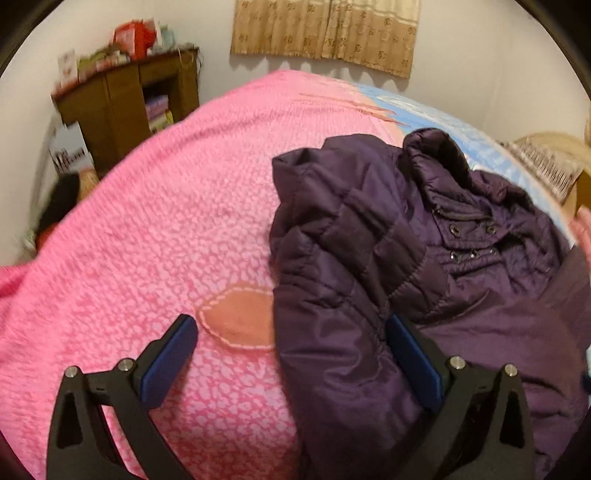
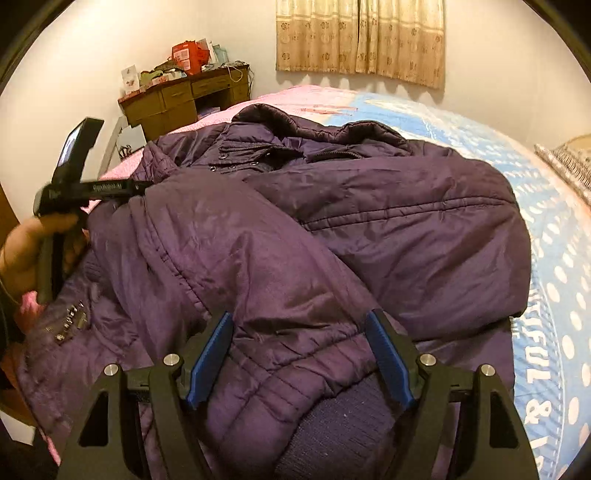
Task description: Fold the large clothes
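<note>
At the far left of the left wrist view, a wooden desk [image 1: 125, 99] cluttered with boxes is seen against the wall, with a patterned curtain [image 1: 325, 33] hung to its right. The bed is covered by a pink quilted bedspread [image 1: 147, 229], and a salmon leaf-shaped patch [image 1: 240, 321] is stitched into it just beside the garment's edge. The left gripper [image 1: 291, 354] is held low over the bed with its jaws wide apart: one blue pad hovers over the pink bedspread, while the other is placed at the edge of a fold of the purple padded jacket [image 1: 406, 258]. Nothing is clamped between them. The jacket is laid on the right part of the bed, with its collar raised toward the far wall and a row of snap buttons visible near the neck.

In the right wrist view, the left gripper [image 2: 77, 177] is seen at the far left, held in a hand [image 2: 26, 251]. The purple padded jacket [image 2: 295, 229] is spread across the middle, with its sleeves folded over the body. The right gripper [image 2: 299, 354] is positioned over the jacket's near part, jaws apart, with bunched fabric lying between the blue pads but not pinched. To the right, a blue polka-dot sheet [image 2: 546, 258] with printed lettering is exposed.
</note>
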Motion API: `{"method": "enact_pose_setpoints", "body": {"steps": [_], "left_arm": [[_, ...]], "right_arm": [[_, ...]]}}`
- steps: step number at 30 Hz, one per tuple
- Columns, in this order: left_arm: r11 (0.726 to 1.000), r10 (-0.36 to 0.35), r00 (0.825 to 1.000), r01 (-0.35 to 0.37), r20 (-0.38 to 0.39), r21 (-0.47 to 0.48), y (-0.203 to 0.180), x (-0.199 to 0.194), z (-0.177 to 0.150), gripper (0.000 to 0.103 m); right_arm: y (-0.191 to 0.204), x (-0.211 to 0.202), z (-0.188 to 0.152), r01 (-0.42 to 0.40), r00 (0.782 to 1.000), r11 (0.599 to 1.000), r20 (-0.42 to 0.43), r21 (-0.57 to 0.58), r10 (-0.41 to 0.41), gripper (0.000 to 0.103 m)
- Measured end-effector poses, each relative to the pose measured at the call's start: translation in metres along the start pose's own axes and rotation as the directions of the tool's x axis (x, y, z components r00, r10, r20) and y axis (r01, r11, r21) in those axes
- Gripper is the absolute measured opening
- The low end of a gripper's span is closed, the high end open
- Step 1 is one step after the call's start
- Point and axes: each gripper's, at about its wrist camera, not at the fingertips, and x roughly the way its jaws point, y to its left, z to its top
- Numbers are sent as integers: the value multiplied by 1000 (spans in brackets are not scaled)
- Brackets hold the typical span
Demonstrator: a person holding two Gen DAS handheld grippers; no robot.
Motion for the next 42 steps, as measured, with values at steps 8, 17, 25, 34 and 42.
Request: {"method": "enact_pose_setpoints", "body": {"steps": [8,17,25,34,42], "left_arm": [[997,45,982,-56,182,54,-10,-68,23,103],[968,20,970,-78,241,237,-89,-34,93,103],[930,79,988,-122,135,347,-138,62,130,90],[934,-95,992,62,79,351,-135,68,120,15],[904,-91,996,92,-22,416,-129,81,95,14]], "right_arm": [[-32,-38,29,-108,993,993,44,42,106,75],[-102,7,140,28,998,999,53,-22,-26,75],[-143,128,195,157,982,978,-86,-138,-170,57],[-134,141,209,120,990,964,-40,-236,-134,11],[-146,150,164,103,985,959,-109,-264,-136,9]]}}
